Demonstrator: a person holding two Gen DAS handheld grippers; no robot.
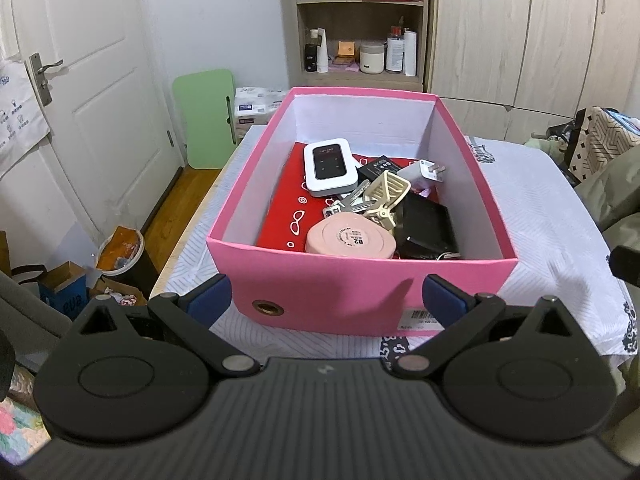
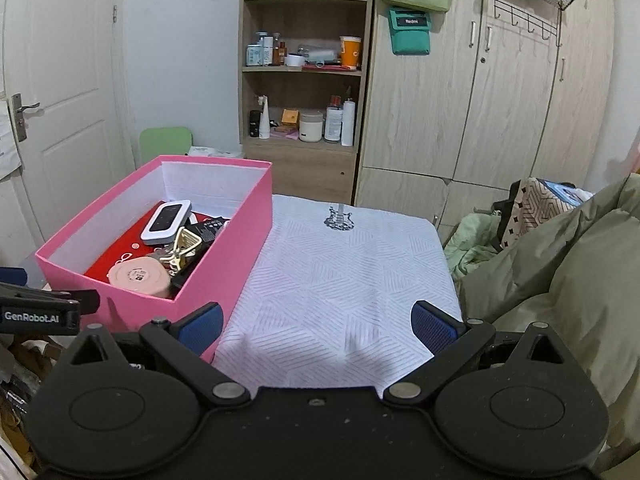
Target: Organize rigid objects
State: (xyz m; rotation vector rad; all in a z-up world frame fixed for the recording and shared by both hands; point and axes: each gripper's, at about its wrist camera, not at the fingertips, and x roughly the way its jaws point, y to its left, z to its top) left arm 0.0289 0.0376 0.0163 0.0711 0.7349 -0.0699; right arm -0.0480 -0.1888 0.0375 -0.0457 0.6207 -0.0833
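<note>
Right now your left gripper (image 1: pixel 326 300) is spread wide and grips nothing, its blue ribbed pads (image 1: pixel 210 300) flanking the near wall of the pink box (image 1: pixel 340 288) (whether they touch it can't be told). That box is smooth cardboard, rectangular, white inside, with a brass-ringed hole and a barcode sticker on the wall facing you. Nearest your fingers inside lies a round pink case (image 1: pixel 350 238), flat-topped and matte. Just right of it sits a black leather-like wallet (image 1: pixel 426 230), and just beyond a cream plastic clip (image 1: pixel 386 196) rests on a bunch of keys (image 1: pixel 352 202). Farther ahead a glossy white pocket router (image 1: pixel 329 166) with a dark screen lies on a red printed sheet (image 1: pixel 292 200), and to its right are a black battery (image 1: pixel 380 166) and a white plug adapter (image 1: pixel 426 172).

Your right gripper (image 2: pixel 316 330) is equally agape and empty, hovering over the white cloth (image 2: pixel 340 272) with fine striped weave and a small guitar print (image 2: pixel 340 218); the box stands ahead to its left, its corner just beside the left pad (image 2: pixel 200 328).
</note>
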